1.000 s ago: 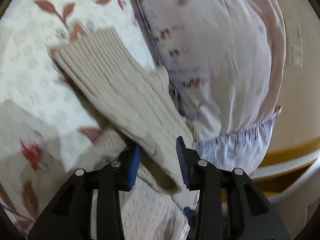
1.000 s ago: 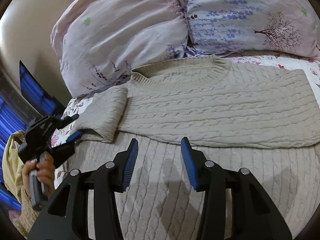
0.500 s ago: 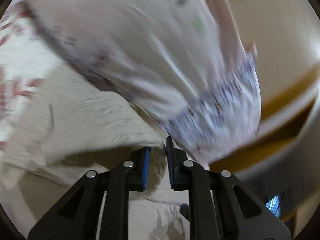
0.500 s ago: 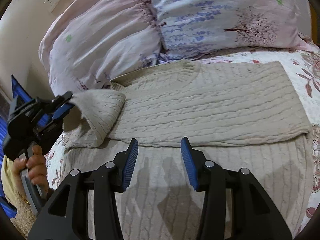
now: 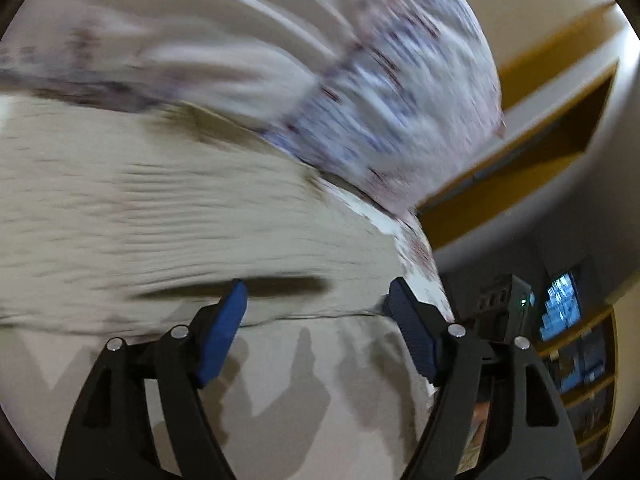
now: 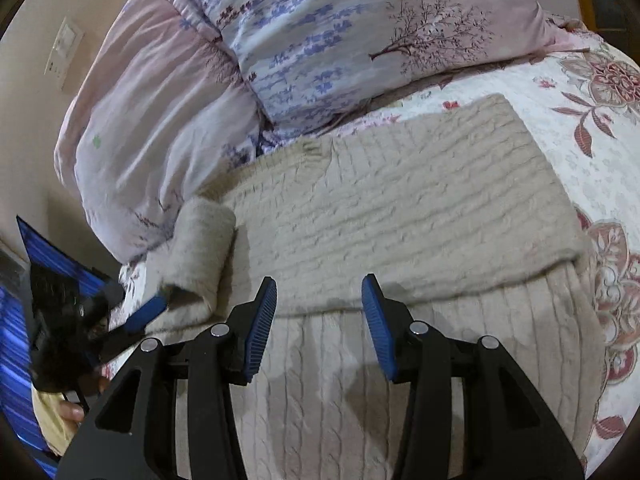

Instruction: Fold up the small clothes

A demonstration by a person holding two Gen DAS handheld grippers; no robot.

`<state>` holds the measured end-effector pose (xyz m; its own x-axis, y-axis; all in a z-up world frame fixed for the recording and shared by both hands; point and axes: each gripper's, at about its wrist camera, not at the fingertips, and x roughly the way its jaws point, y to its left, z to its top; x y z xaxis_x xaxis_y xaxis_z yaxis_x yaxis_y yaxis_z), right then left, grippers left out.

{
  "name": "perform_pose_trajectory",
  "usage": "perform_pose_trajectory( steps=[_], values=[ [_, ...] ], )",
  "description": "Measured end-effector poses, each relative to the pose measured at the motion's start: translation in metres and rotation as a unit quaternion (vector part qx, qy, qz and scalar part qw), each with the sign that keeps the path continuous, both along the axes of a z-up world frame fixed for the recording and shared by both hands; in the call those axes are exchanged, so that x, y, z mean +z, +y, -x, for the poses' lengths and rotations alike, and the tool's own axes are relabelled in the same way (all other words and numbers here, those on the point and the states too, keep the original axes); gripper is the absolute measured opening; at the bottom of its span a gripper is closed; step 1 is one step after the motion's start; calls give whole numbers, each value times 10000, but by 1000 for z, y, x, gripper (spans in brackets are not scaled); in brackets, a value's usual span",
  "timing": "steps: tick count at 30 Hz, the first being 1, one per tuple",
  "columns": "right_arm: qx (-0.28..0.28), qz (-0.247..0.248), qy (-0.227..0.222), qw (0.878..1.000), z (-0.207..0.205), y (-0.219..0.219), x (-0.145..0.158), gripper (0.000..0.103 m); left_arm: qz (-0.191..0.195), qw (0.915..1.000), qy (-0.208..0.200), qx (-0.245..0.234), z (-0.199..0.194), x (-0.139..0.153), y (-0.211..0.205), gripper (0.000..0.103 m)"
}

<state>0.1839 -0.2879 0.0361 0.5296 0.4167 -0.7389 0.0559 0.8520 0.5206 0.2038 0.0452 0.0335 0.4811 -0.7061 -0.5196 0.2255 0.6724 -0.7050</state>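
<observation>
A beige cable-knit sweater [image 6: 400, 208] lies flat on the bed, its top part folded down over its body. Its left sleeve [image 6: 200, 248] is turned over onto itself at the sweater's left edge. In the right wrist view, one blue pad [image 6: 144, 314] of my left gripper sits at the lower edge of that sleeve. In the blurred left wrist view, my left gripper [image 5: 318, 286] has its jaws opening wide above the sweater [image 5: 180, 220], with nothing pressed between the pads. My right gripper [image 6: 320, 284] hovers open over the sweater's middle fold, holding nothing.
Two pillows, a pink one [image 6: 152, 128] and a blue-flowered one [image 6: 360, 40], lean at the head of the bed against the sweater's neck side. The floral bedsheet [image 6: 600, 128] shows to the right. A hand [image 6: 72, 412] holds the left gripper's handle. A wooden ledge [image 5: 520, 152] is beyond the bed.
My left gripper closed on the sleeve, swung it in toward the sweater's body and has now spread its jaws, leaving the sleeve folded. My right gripper drifted sideways, its opening unchanged.
</observation>
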Motion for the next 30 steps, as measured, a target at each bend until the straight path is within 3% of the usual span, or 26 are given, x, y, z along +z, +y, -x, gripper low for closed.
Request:
perform_pose_trajectory(
  steps=[3, 6, 8, 10, 12, 13, 16, 18, 19, 21, 23, 24, 27, 28, 30],
  values=[
    [503, 747, -501, 9947, -5, 34, 20, 46, -474, 9971, 37, 592, 14, -3, 47, 73],
    [1364, 1299, -1183, 9750, -5, 87, 42, 46, -661, 9935, 115, 917, 25, -10, 77, 73],
    [2072, 1694, -1680, 9488, -1, 128, 53, 46, -691, 9917, 245, 1056, 28, -16, 92, 73],
    [2811, 2135, -2082, 9122, 6, 167, 55, 46, -662, 9907, 381, 1126, 28, -23, 101, 73],
    [3311, 2522, -2252, 8809, 13, 194, 50, 46, -563, 9906, 486, 1146, 24, -28, 103, 73],
    [3631, 2761, -2304, 8596, 16, 210, 43, 46, -502, 9910, 498, 1134, 24, -30, 106, 73],
    [4063, 3245, -2226, 8247, 16, 234, 22, 46, -468, 9916, 494, 1100, 25, -31, 109, 74],
    [4089, 3506, -2180, 8138, 12, 240, 13, 44, -441, 9919, 487, 1089, 25, -31, 106, 74],
    [4044, 3602, -2108, 8138, 7, 241, 8, 40, -433, 9920, 475, 1084, 25, -31, 107, 74],
    [3964, 3547, -1910, 8250, -2, 240, 3, 18, -436, 9922, 459, 1077, 25, -31, 106, 75],
    [3817, 3458, -1791, 8382, -8, 235, 2, 8, -446, 9922, 446, 1071, 25, -32, 106, 76],
    [3708, 3391, -1785, 8460, -11, 230, 5, 7, -455, 9923, 439, 1063, 25, -32, 106, 77],
    [3206, 2856, -1746, 8861, -20, 209, 22, 7, -487, 9924, 414, 1049, 25, -31, 103, 79],
    [2836, 2497, -1757, 9090, -23, 191, 33, 7, -504, 9925, 402, 1040, 25, -31, 102, 79],
    [2258, 1912, -1728, 9395, -26, 158, 47, 7, -522, 9927, 382, 1022, 24, -31, 101, 80]
  ],
)
